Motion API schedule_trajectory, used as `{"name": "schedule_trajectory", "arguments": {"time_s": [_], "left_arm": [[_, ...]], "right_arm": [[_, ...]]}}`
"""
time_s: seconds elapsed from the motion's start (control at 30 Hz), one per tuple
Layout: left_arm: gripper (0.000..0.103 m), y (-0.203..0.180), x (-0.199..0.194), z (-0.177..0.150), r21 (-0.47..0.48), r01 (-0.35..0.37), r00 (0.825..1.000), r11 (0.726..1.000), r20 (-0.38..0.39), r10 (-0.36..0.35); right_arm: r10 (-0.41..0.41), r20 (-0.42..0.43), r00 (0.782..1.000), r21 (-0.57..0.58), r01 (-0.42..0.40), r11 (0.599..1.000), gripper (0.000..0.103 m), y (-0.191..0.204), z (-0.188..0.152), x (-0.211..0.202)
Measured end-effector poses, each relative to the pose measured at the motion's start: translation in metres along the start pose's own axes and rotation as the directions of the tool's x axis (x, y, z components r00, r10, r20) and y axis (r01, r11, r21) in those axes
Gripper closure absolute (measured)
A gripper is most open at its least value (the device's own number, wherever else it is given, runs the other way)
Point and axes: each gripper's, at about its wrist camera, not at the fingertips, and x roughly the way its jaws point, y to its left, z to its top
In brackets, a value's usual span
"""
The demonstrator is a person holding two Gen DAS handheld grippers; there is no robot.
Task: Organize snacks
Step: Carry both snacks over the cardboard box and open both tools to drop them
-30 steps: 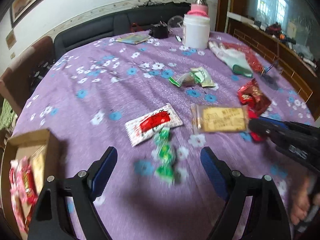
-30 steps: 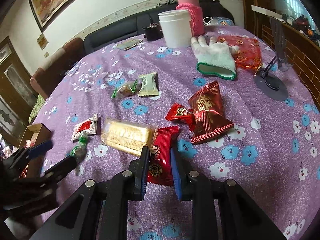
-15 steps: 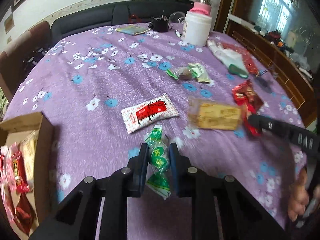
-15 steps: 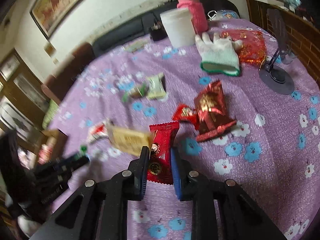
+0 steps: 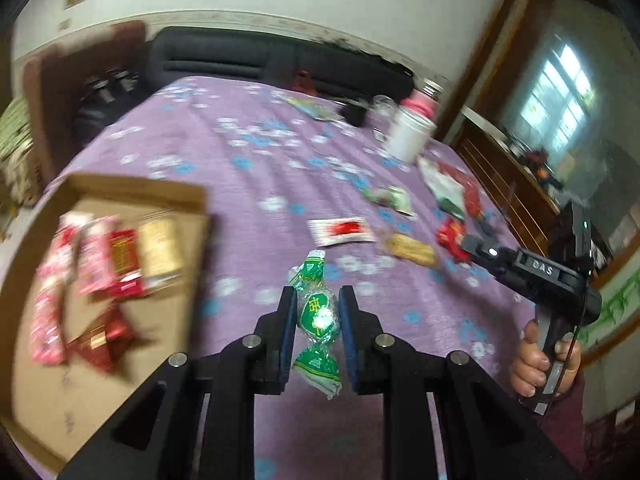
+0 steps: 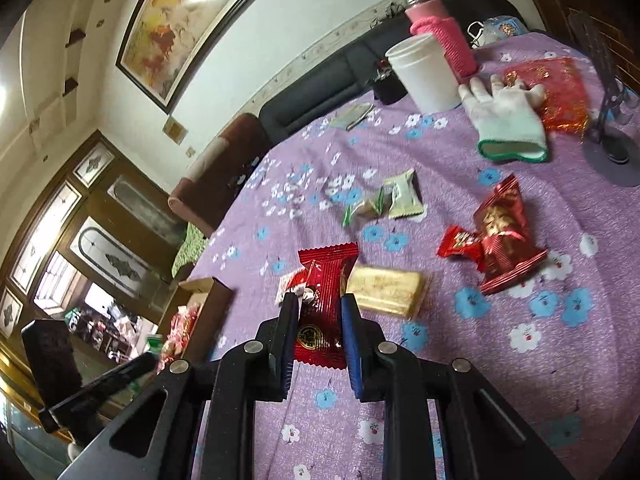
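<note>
The left gripper (image 5: pixel 318 320) fingers are squeezed tight on a green candy (image 5: pixel 317 314) w/ a round label I can't read, held up over the purple bench (image 5: pixel 248 184), near the cardboard box (image 5: pixel 132 192) of snacks. The right gripper (image 6: pixel 319 326) fingers pinch a red packet (image 6: pixel 325 300); its handle reads "DAS".

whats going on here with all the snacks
A person is sorting snacks off the purple tablecloth into a cardboard box. The left gripper is shut on a green candy, lifted beside the box. The right gripper is shut on a red packet. Several snacks lie loose on the cloth.
</note>
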Motion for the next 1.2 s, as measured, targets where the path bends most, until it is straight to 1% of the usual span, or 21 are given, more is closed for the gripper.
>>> {"name": "schedule_trajectory", "arguments": {"time_s": [0.13, 0.2, 0.27, 0.3, 0.4, 0.47, 0.53, 0.6, 0.63, 0.73, 0.9, 0.97, 1.03, 1.1, 1.13, 1.2], "left_arm": [[0.083, 0.054, -0.023, -0.014, -0.111, -0.068, 0.998, 0.991, 0.008, 0.069], [0.083, 0.083, -0.035, -0.023, -0.167, -0.104, 0.994, 0.98, 0.01, 0.107], [0.082, 0.104, -0.042, -0.031, -0.2, -0.143, 0.989, 0.969, 0.004, 0.147], [0.082, 0.115, -0.044, -0.035, -0.213, -0.169, 0.985, 0.962, -0.004, 0.172], [0.082, 0.136, -0.049, -0.041, -0.239, -0.203, 0.978, 0.949, -0.016, 0.206], [0.082, 0.146, -0.049, -0.044, -0.252, -0.216, 0.976, 0.943, -0.023, 0.217], [0.082, 0.156, -0.047, -0.044, -0.263, -0.229, 0.973, 0.937, -0.043, 0.226], [0.082, 0.162, -0.04, -0.044, -0.269, -0.232, 0.973, 0.935, -0.068, 0.222], [0.082, 0.164, -0.038, -0.045, -0.271, -0.236, 0.972, 0.933, -0.079, 0.223], [0.082, 0.175, -0.03, -0.046, -0.285, -0.258, 0.965, 0.923, -0.115, 0.234], [0.081, 0.188, -0.029, -0.046, -0.304, -0.292, 0.956, 0.907, -0.127, 0.265], [0.075, 0.191, -0.032, -0.047, -0.322, -0.273, 0.962, 0.907, -0.123, 0.245], [0.055, 0.193, -0.038, -0.049, -0.336, -0.26, 0.965, 0.905, -0.11, 0.237], [0.048, 0.192, -0.05, -0.05, -0.344, -0.256, 0.966, 0.903, -0.078, 0.244], [0.045, 0.192, -0.055, -0.05, -0.348, -0.255, 0.967, 0.902, -0.067, 0.247], [0.043, 0.191, -0.068, -0.052, -0.355, -0.248, 0.967, 0.901, -0.037, 0.251]], "right_arm": [[-0.035, -0.025, 0.999, -0.016, 0.035, 0.999, 0.08, 0.004, -0.008, 0.011], [-0.07, -0.042, 0.997, -0.029, 0.068, 0.997, 0.08, 0.006, -0.013, 0.019], [-0.104, -0.056, 0.993, -0.045, 0.102, 0.994, 0.08, 0.014, -0.015, 0.026], [-0.108, -0.063, 0.992, -0.052, 0.105, 0.993, 0.08, 0.021, -0.018, 0.028], [-0.083, -0.087, 0.993, -0.11, 0.073, 0.991, 0.08, 0.06, -0.027, 0.036], [-0.039, -0.122, 0.992, -0.167, 0.018, 0.986, 0.08, 0.098, -0.036, 0.045], [-0.019, -0.161, 0.987, -0.224, -0.017, 0.974, 0.08, 0.13, -0.043, 0.059], [-0.003, -0.205, 0.979, -0.273, -0.054, 0.961, 0.079, 0.16, -0.054, 0.074], [0.002, -0.24, 0.971, -0.303, -0.077, 0.95, 0.079, 0.179, -0.061, 0.086], [-0.013, -0.299, 0.954, -0.368, -0.103, 0.924, 0.079, 0.217, -0.078, 0.113], [-0.042, -0.382, 0.923, -0.44, -0.142, 0.887, 0.079, 0.26, -0.108, 0.152], [-0.069, -0.423, 0.903, -0.466, -0.152, 0.872, 0.079, 0.272, -0.123, 0.169], [-0.086, -0.452, 0.888, -0.474, -0.158, 0.866, 0.079, 0.278, -0.134, 0.181], [-0.11, -0.465, 0.878, -0.484, -0.149, 0.862, 0.079, 0.28, -0.142, 0.189], [-0.123, -0.469, 0.874, -0.49, -0.142, 0.86, 0.079, 0.28, -0.144, 0.194], [-0.141, -0.465, 0.874, -0.5, -0.128, 0.857, 0.079, 0.28, -0.146, 0.2]]}}
